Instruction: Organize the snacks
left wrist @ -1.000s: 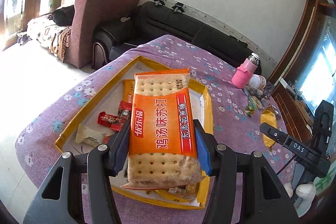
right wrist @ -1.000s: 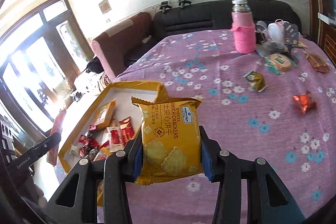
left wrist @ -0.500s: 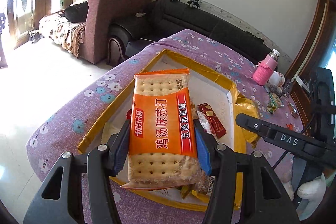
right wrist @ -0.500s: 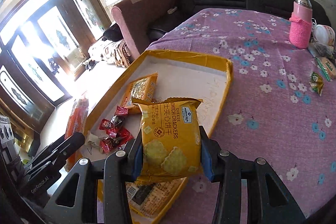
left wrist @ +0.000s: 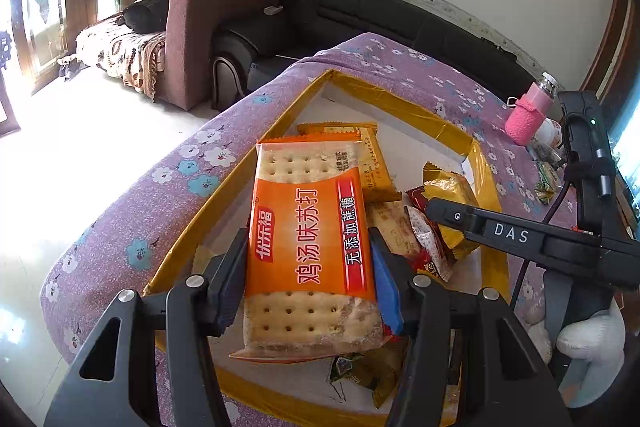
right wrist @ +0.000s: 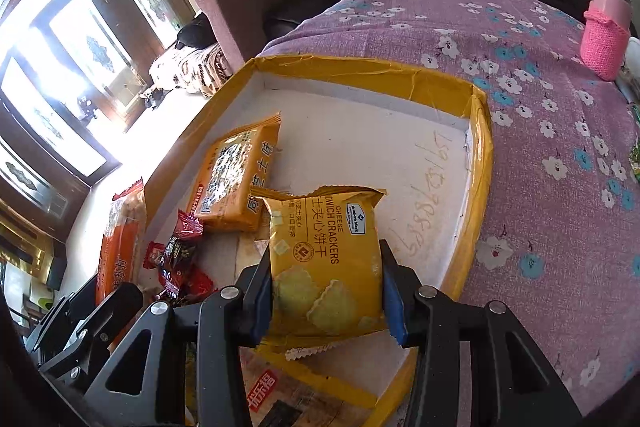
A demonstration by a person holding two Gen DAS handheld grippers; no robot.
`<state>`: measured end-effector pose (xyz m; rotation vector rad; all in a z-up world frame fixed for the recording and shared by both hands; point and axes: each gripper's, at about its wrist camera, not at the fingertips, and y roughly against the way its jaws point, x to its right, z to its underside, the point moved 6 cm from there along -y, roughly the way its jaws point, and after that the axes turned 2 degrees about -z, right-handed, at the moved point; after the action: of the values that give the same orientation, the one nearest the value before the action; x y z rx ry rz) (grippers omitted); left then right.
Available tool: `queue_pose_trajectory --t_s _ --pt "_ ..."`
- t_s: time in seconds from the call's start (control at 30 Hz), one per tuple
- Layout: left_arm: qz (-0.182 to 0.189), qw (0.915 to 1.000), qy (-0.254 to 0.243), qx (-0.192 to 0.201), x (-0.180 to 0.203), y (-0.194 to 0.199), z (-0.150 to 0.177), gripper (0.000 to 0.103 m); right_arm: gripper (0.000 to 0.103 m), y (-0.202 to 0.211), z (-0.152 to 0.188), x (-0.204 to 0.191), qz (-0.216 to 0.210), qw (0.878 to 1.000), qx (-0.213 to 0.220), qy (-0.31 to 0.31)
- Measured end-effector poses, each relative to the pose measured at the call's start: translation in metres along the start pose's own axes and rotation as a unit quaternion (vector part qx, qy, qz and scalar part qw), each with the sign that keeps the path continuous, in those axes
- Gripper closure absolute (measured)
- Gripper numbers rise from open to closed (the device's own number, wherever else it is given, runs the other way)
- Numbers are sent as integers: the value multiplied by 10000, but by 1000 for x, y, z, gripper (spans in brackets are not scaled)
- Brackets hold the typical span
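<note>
orange soda cracker pack (left wrist: 310, 251) with a red stripe, yellow cheese cracker pack (right wrist: 326, 263), yellow-taped tray (right wrist: 478, 163) with white floor, purple tablecloth (right wrist: 540, 131) dotted white and blue flowers, pink knit-sleeved bottle (right wrist: 606, 35).

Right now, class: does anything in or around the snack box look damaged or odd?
Yes. The box is makeshift: its yellow-taped rim is crumpled, most at the far right corner, and handwritten numbers run across its white floor. The snacks inside lie in a loose heap.

Orange soda-cracker pack (left wrist: 312, 251) reads "优乐福 鸡汤味苏打"; yellow pack (right wrist: 326, 263) "CHEESE SANDWICH CRACKERS"; black tongs arm (left wrist: 512, 233) "DAS"
</note>
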<state>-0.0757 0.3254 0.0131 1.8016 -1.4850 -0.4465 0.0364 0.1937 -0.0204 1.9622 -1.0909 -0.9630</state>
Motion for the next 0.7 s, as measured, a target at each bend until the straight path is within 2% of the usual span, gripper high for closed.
queue_pose_trajectory --t_s 0.27,0.4,0.57,0.7 --pt "-18 9999 -101 90 6 6 -6 46 54 -1 -5 -4 -84 9999 54 32" --pt "-50 9997 -166 157 10 13 -8 44 46 14 -5 -10 -83 9996 240 120" --pt "-77 9994 -155 310 15 27 -10 41 46 38 -2 -13 -103 9985 476 232" --pt "-113 9985 -215 491 22 44 -10 41 46 64 14 -13 -144 9974 648 283"
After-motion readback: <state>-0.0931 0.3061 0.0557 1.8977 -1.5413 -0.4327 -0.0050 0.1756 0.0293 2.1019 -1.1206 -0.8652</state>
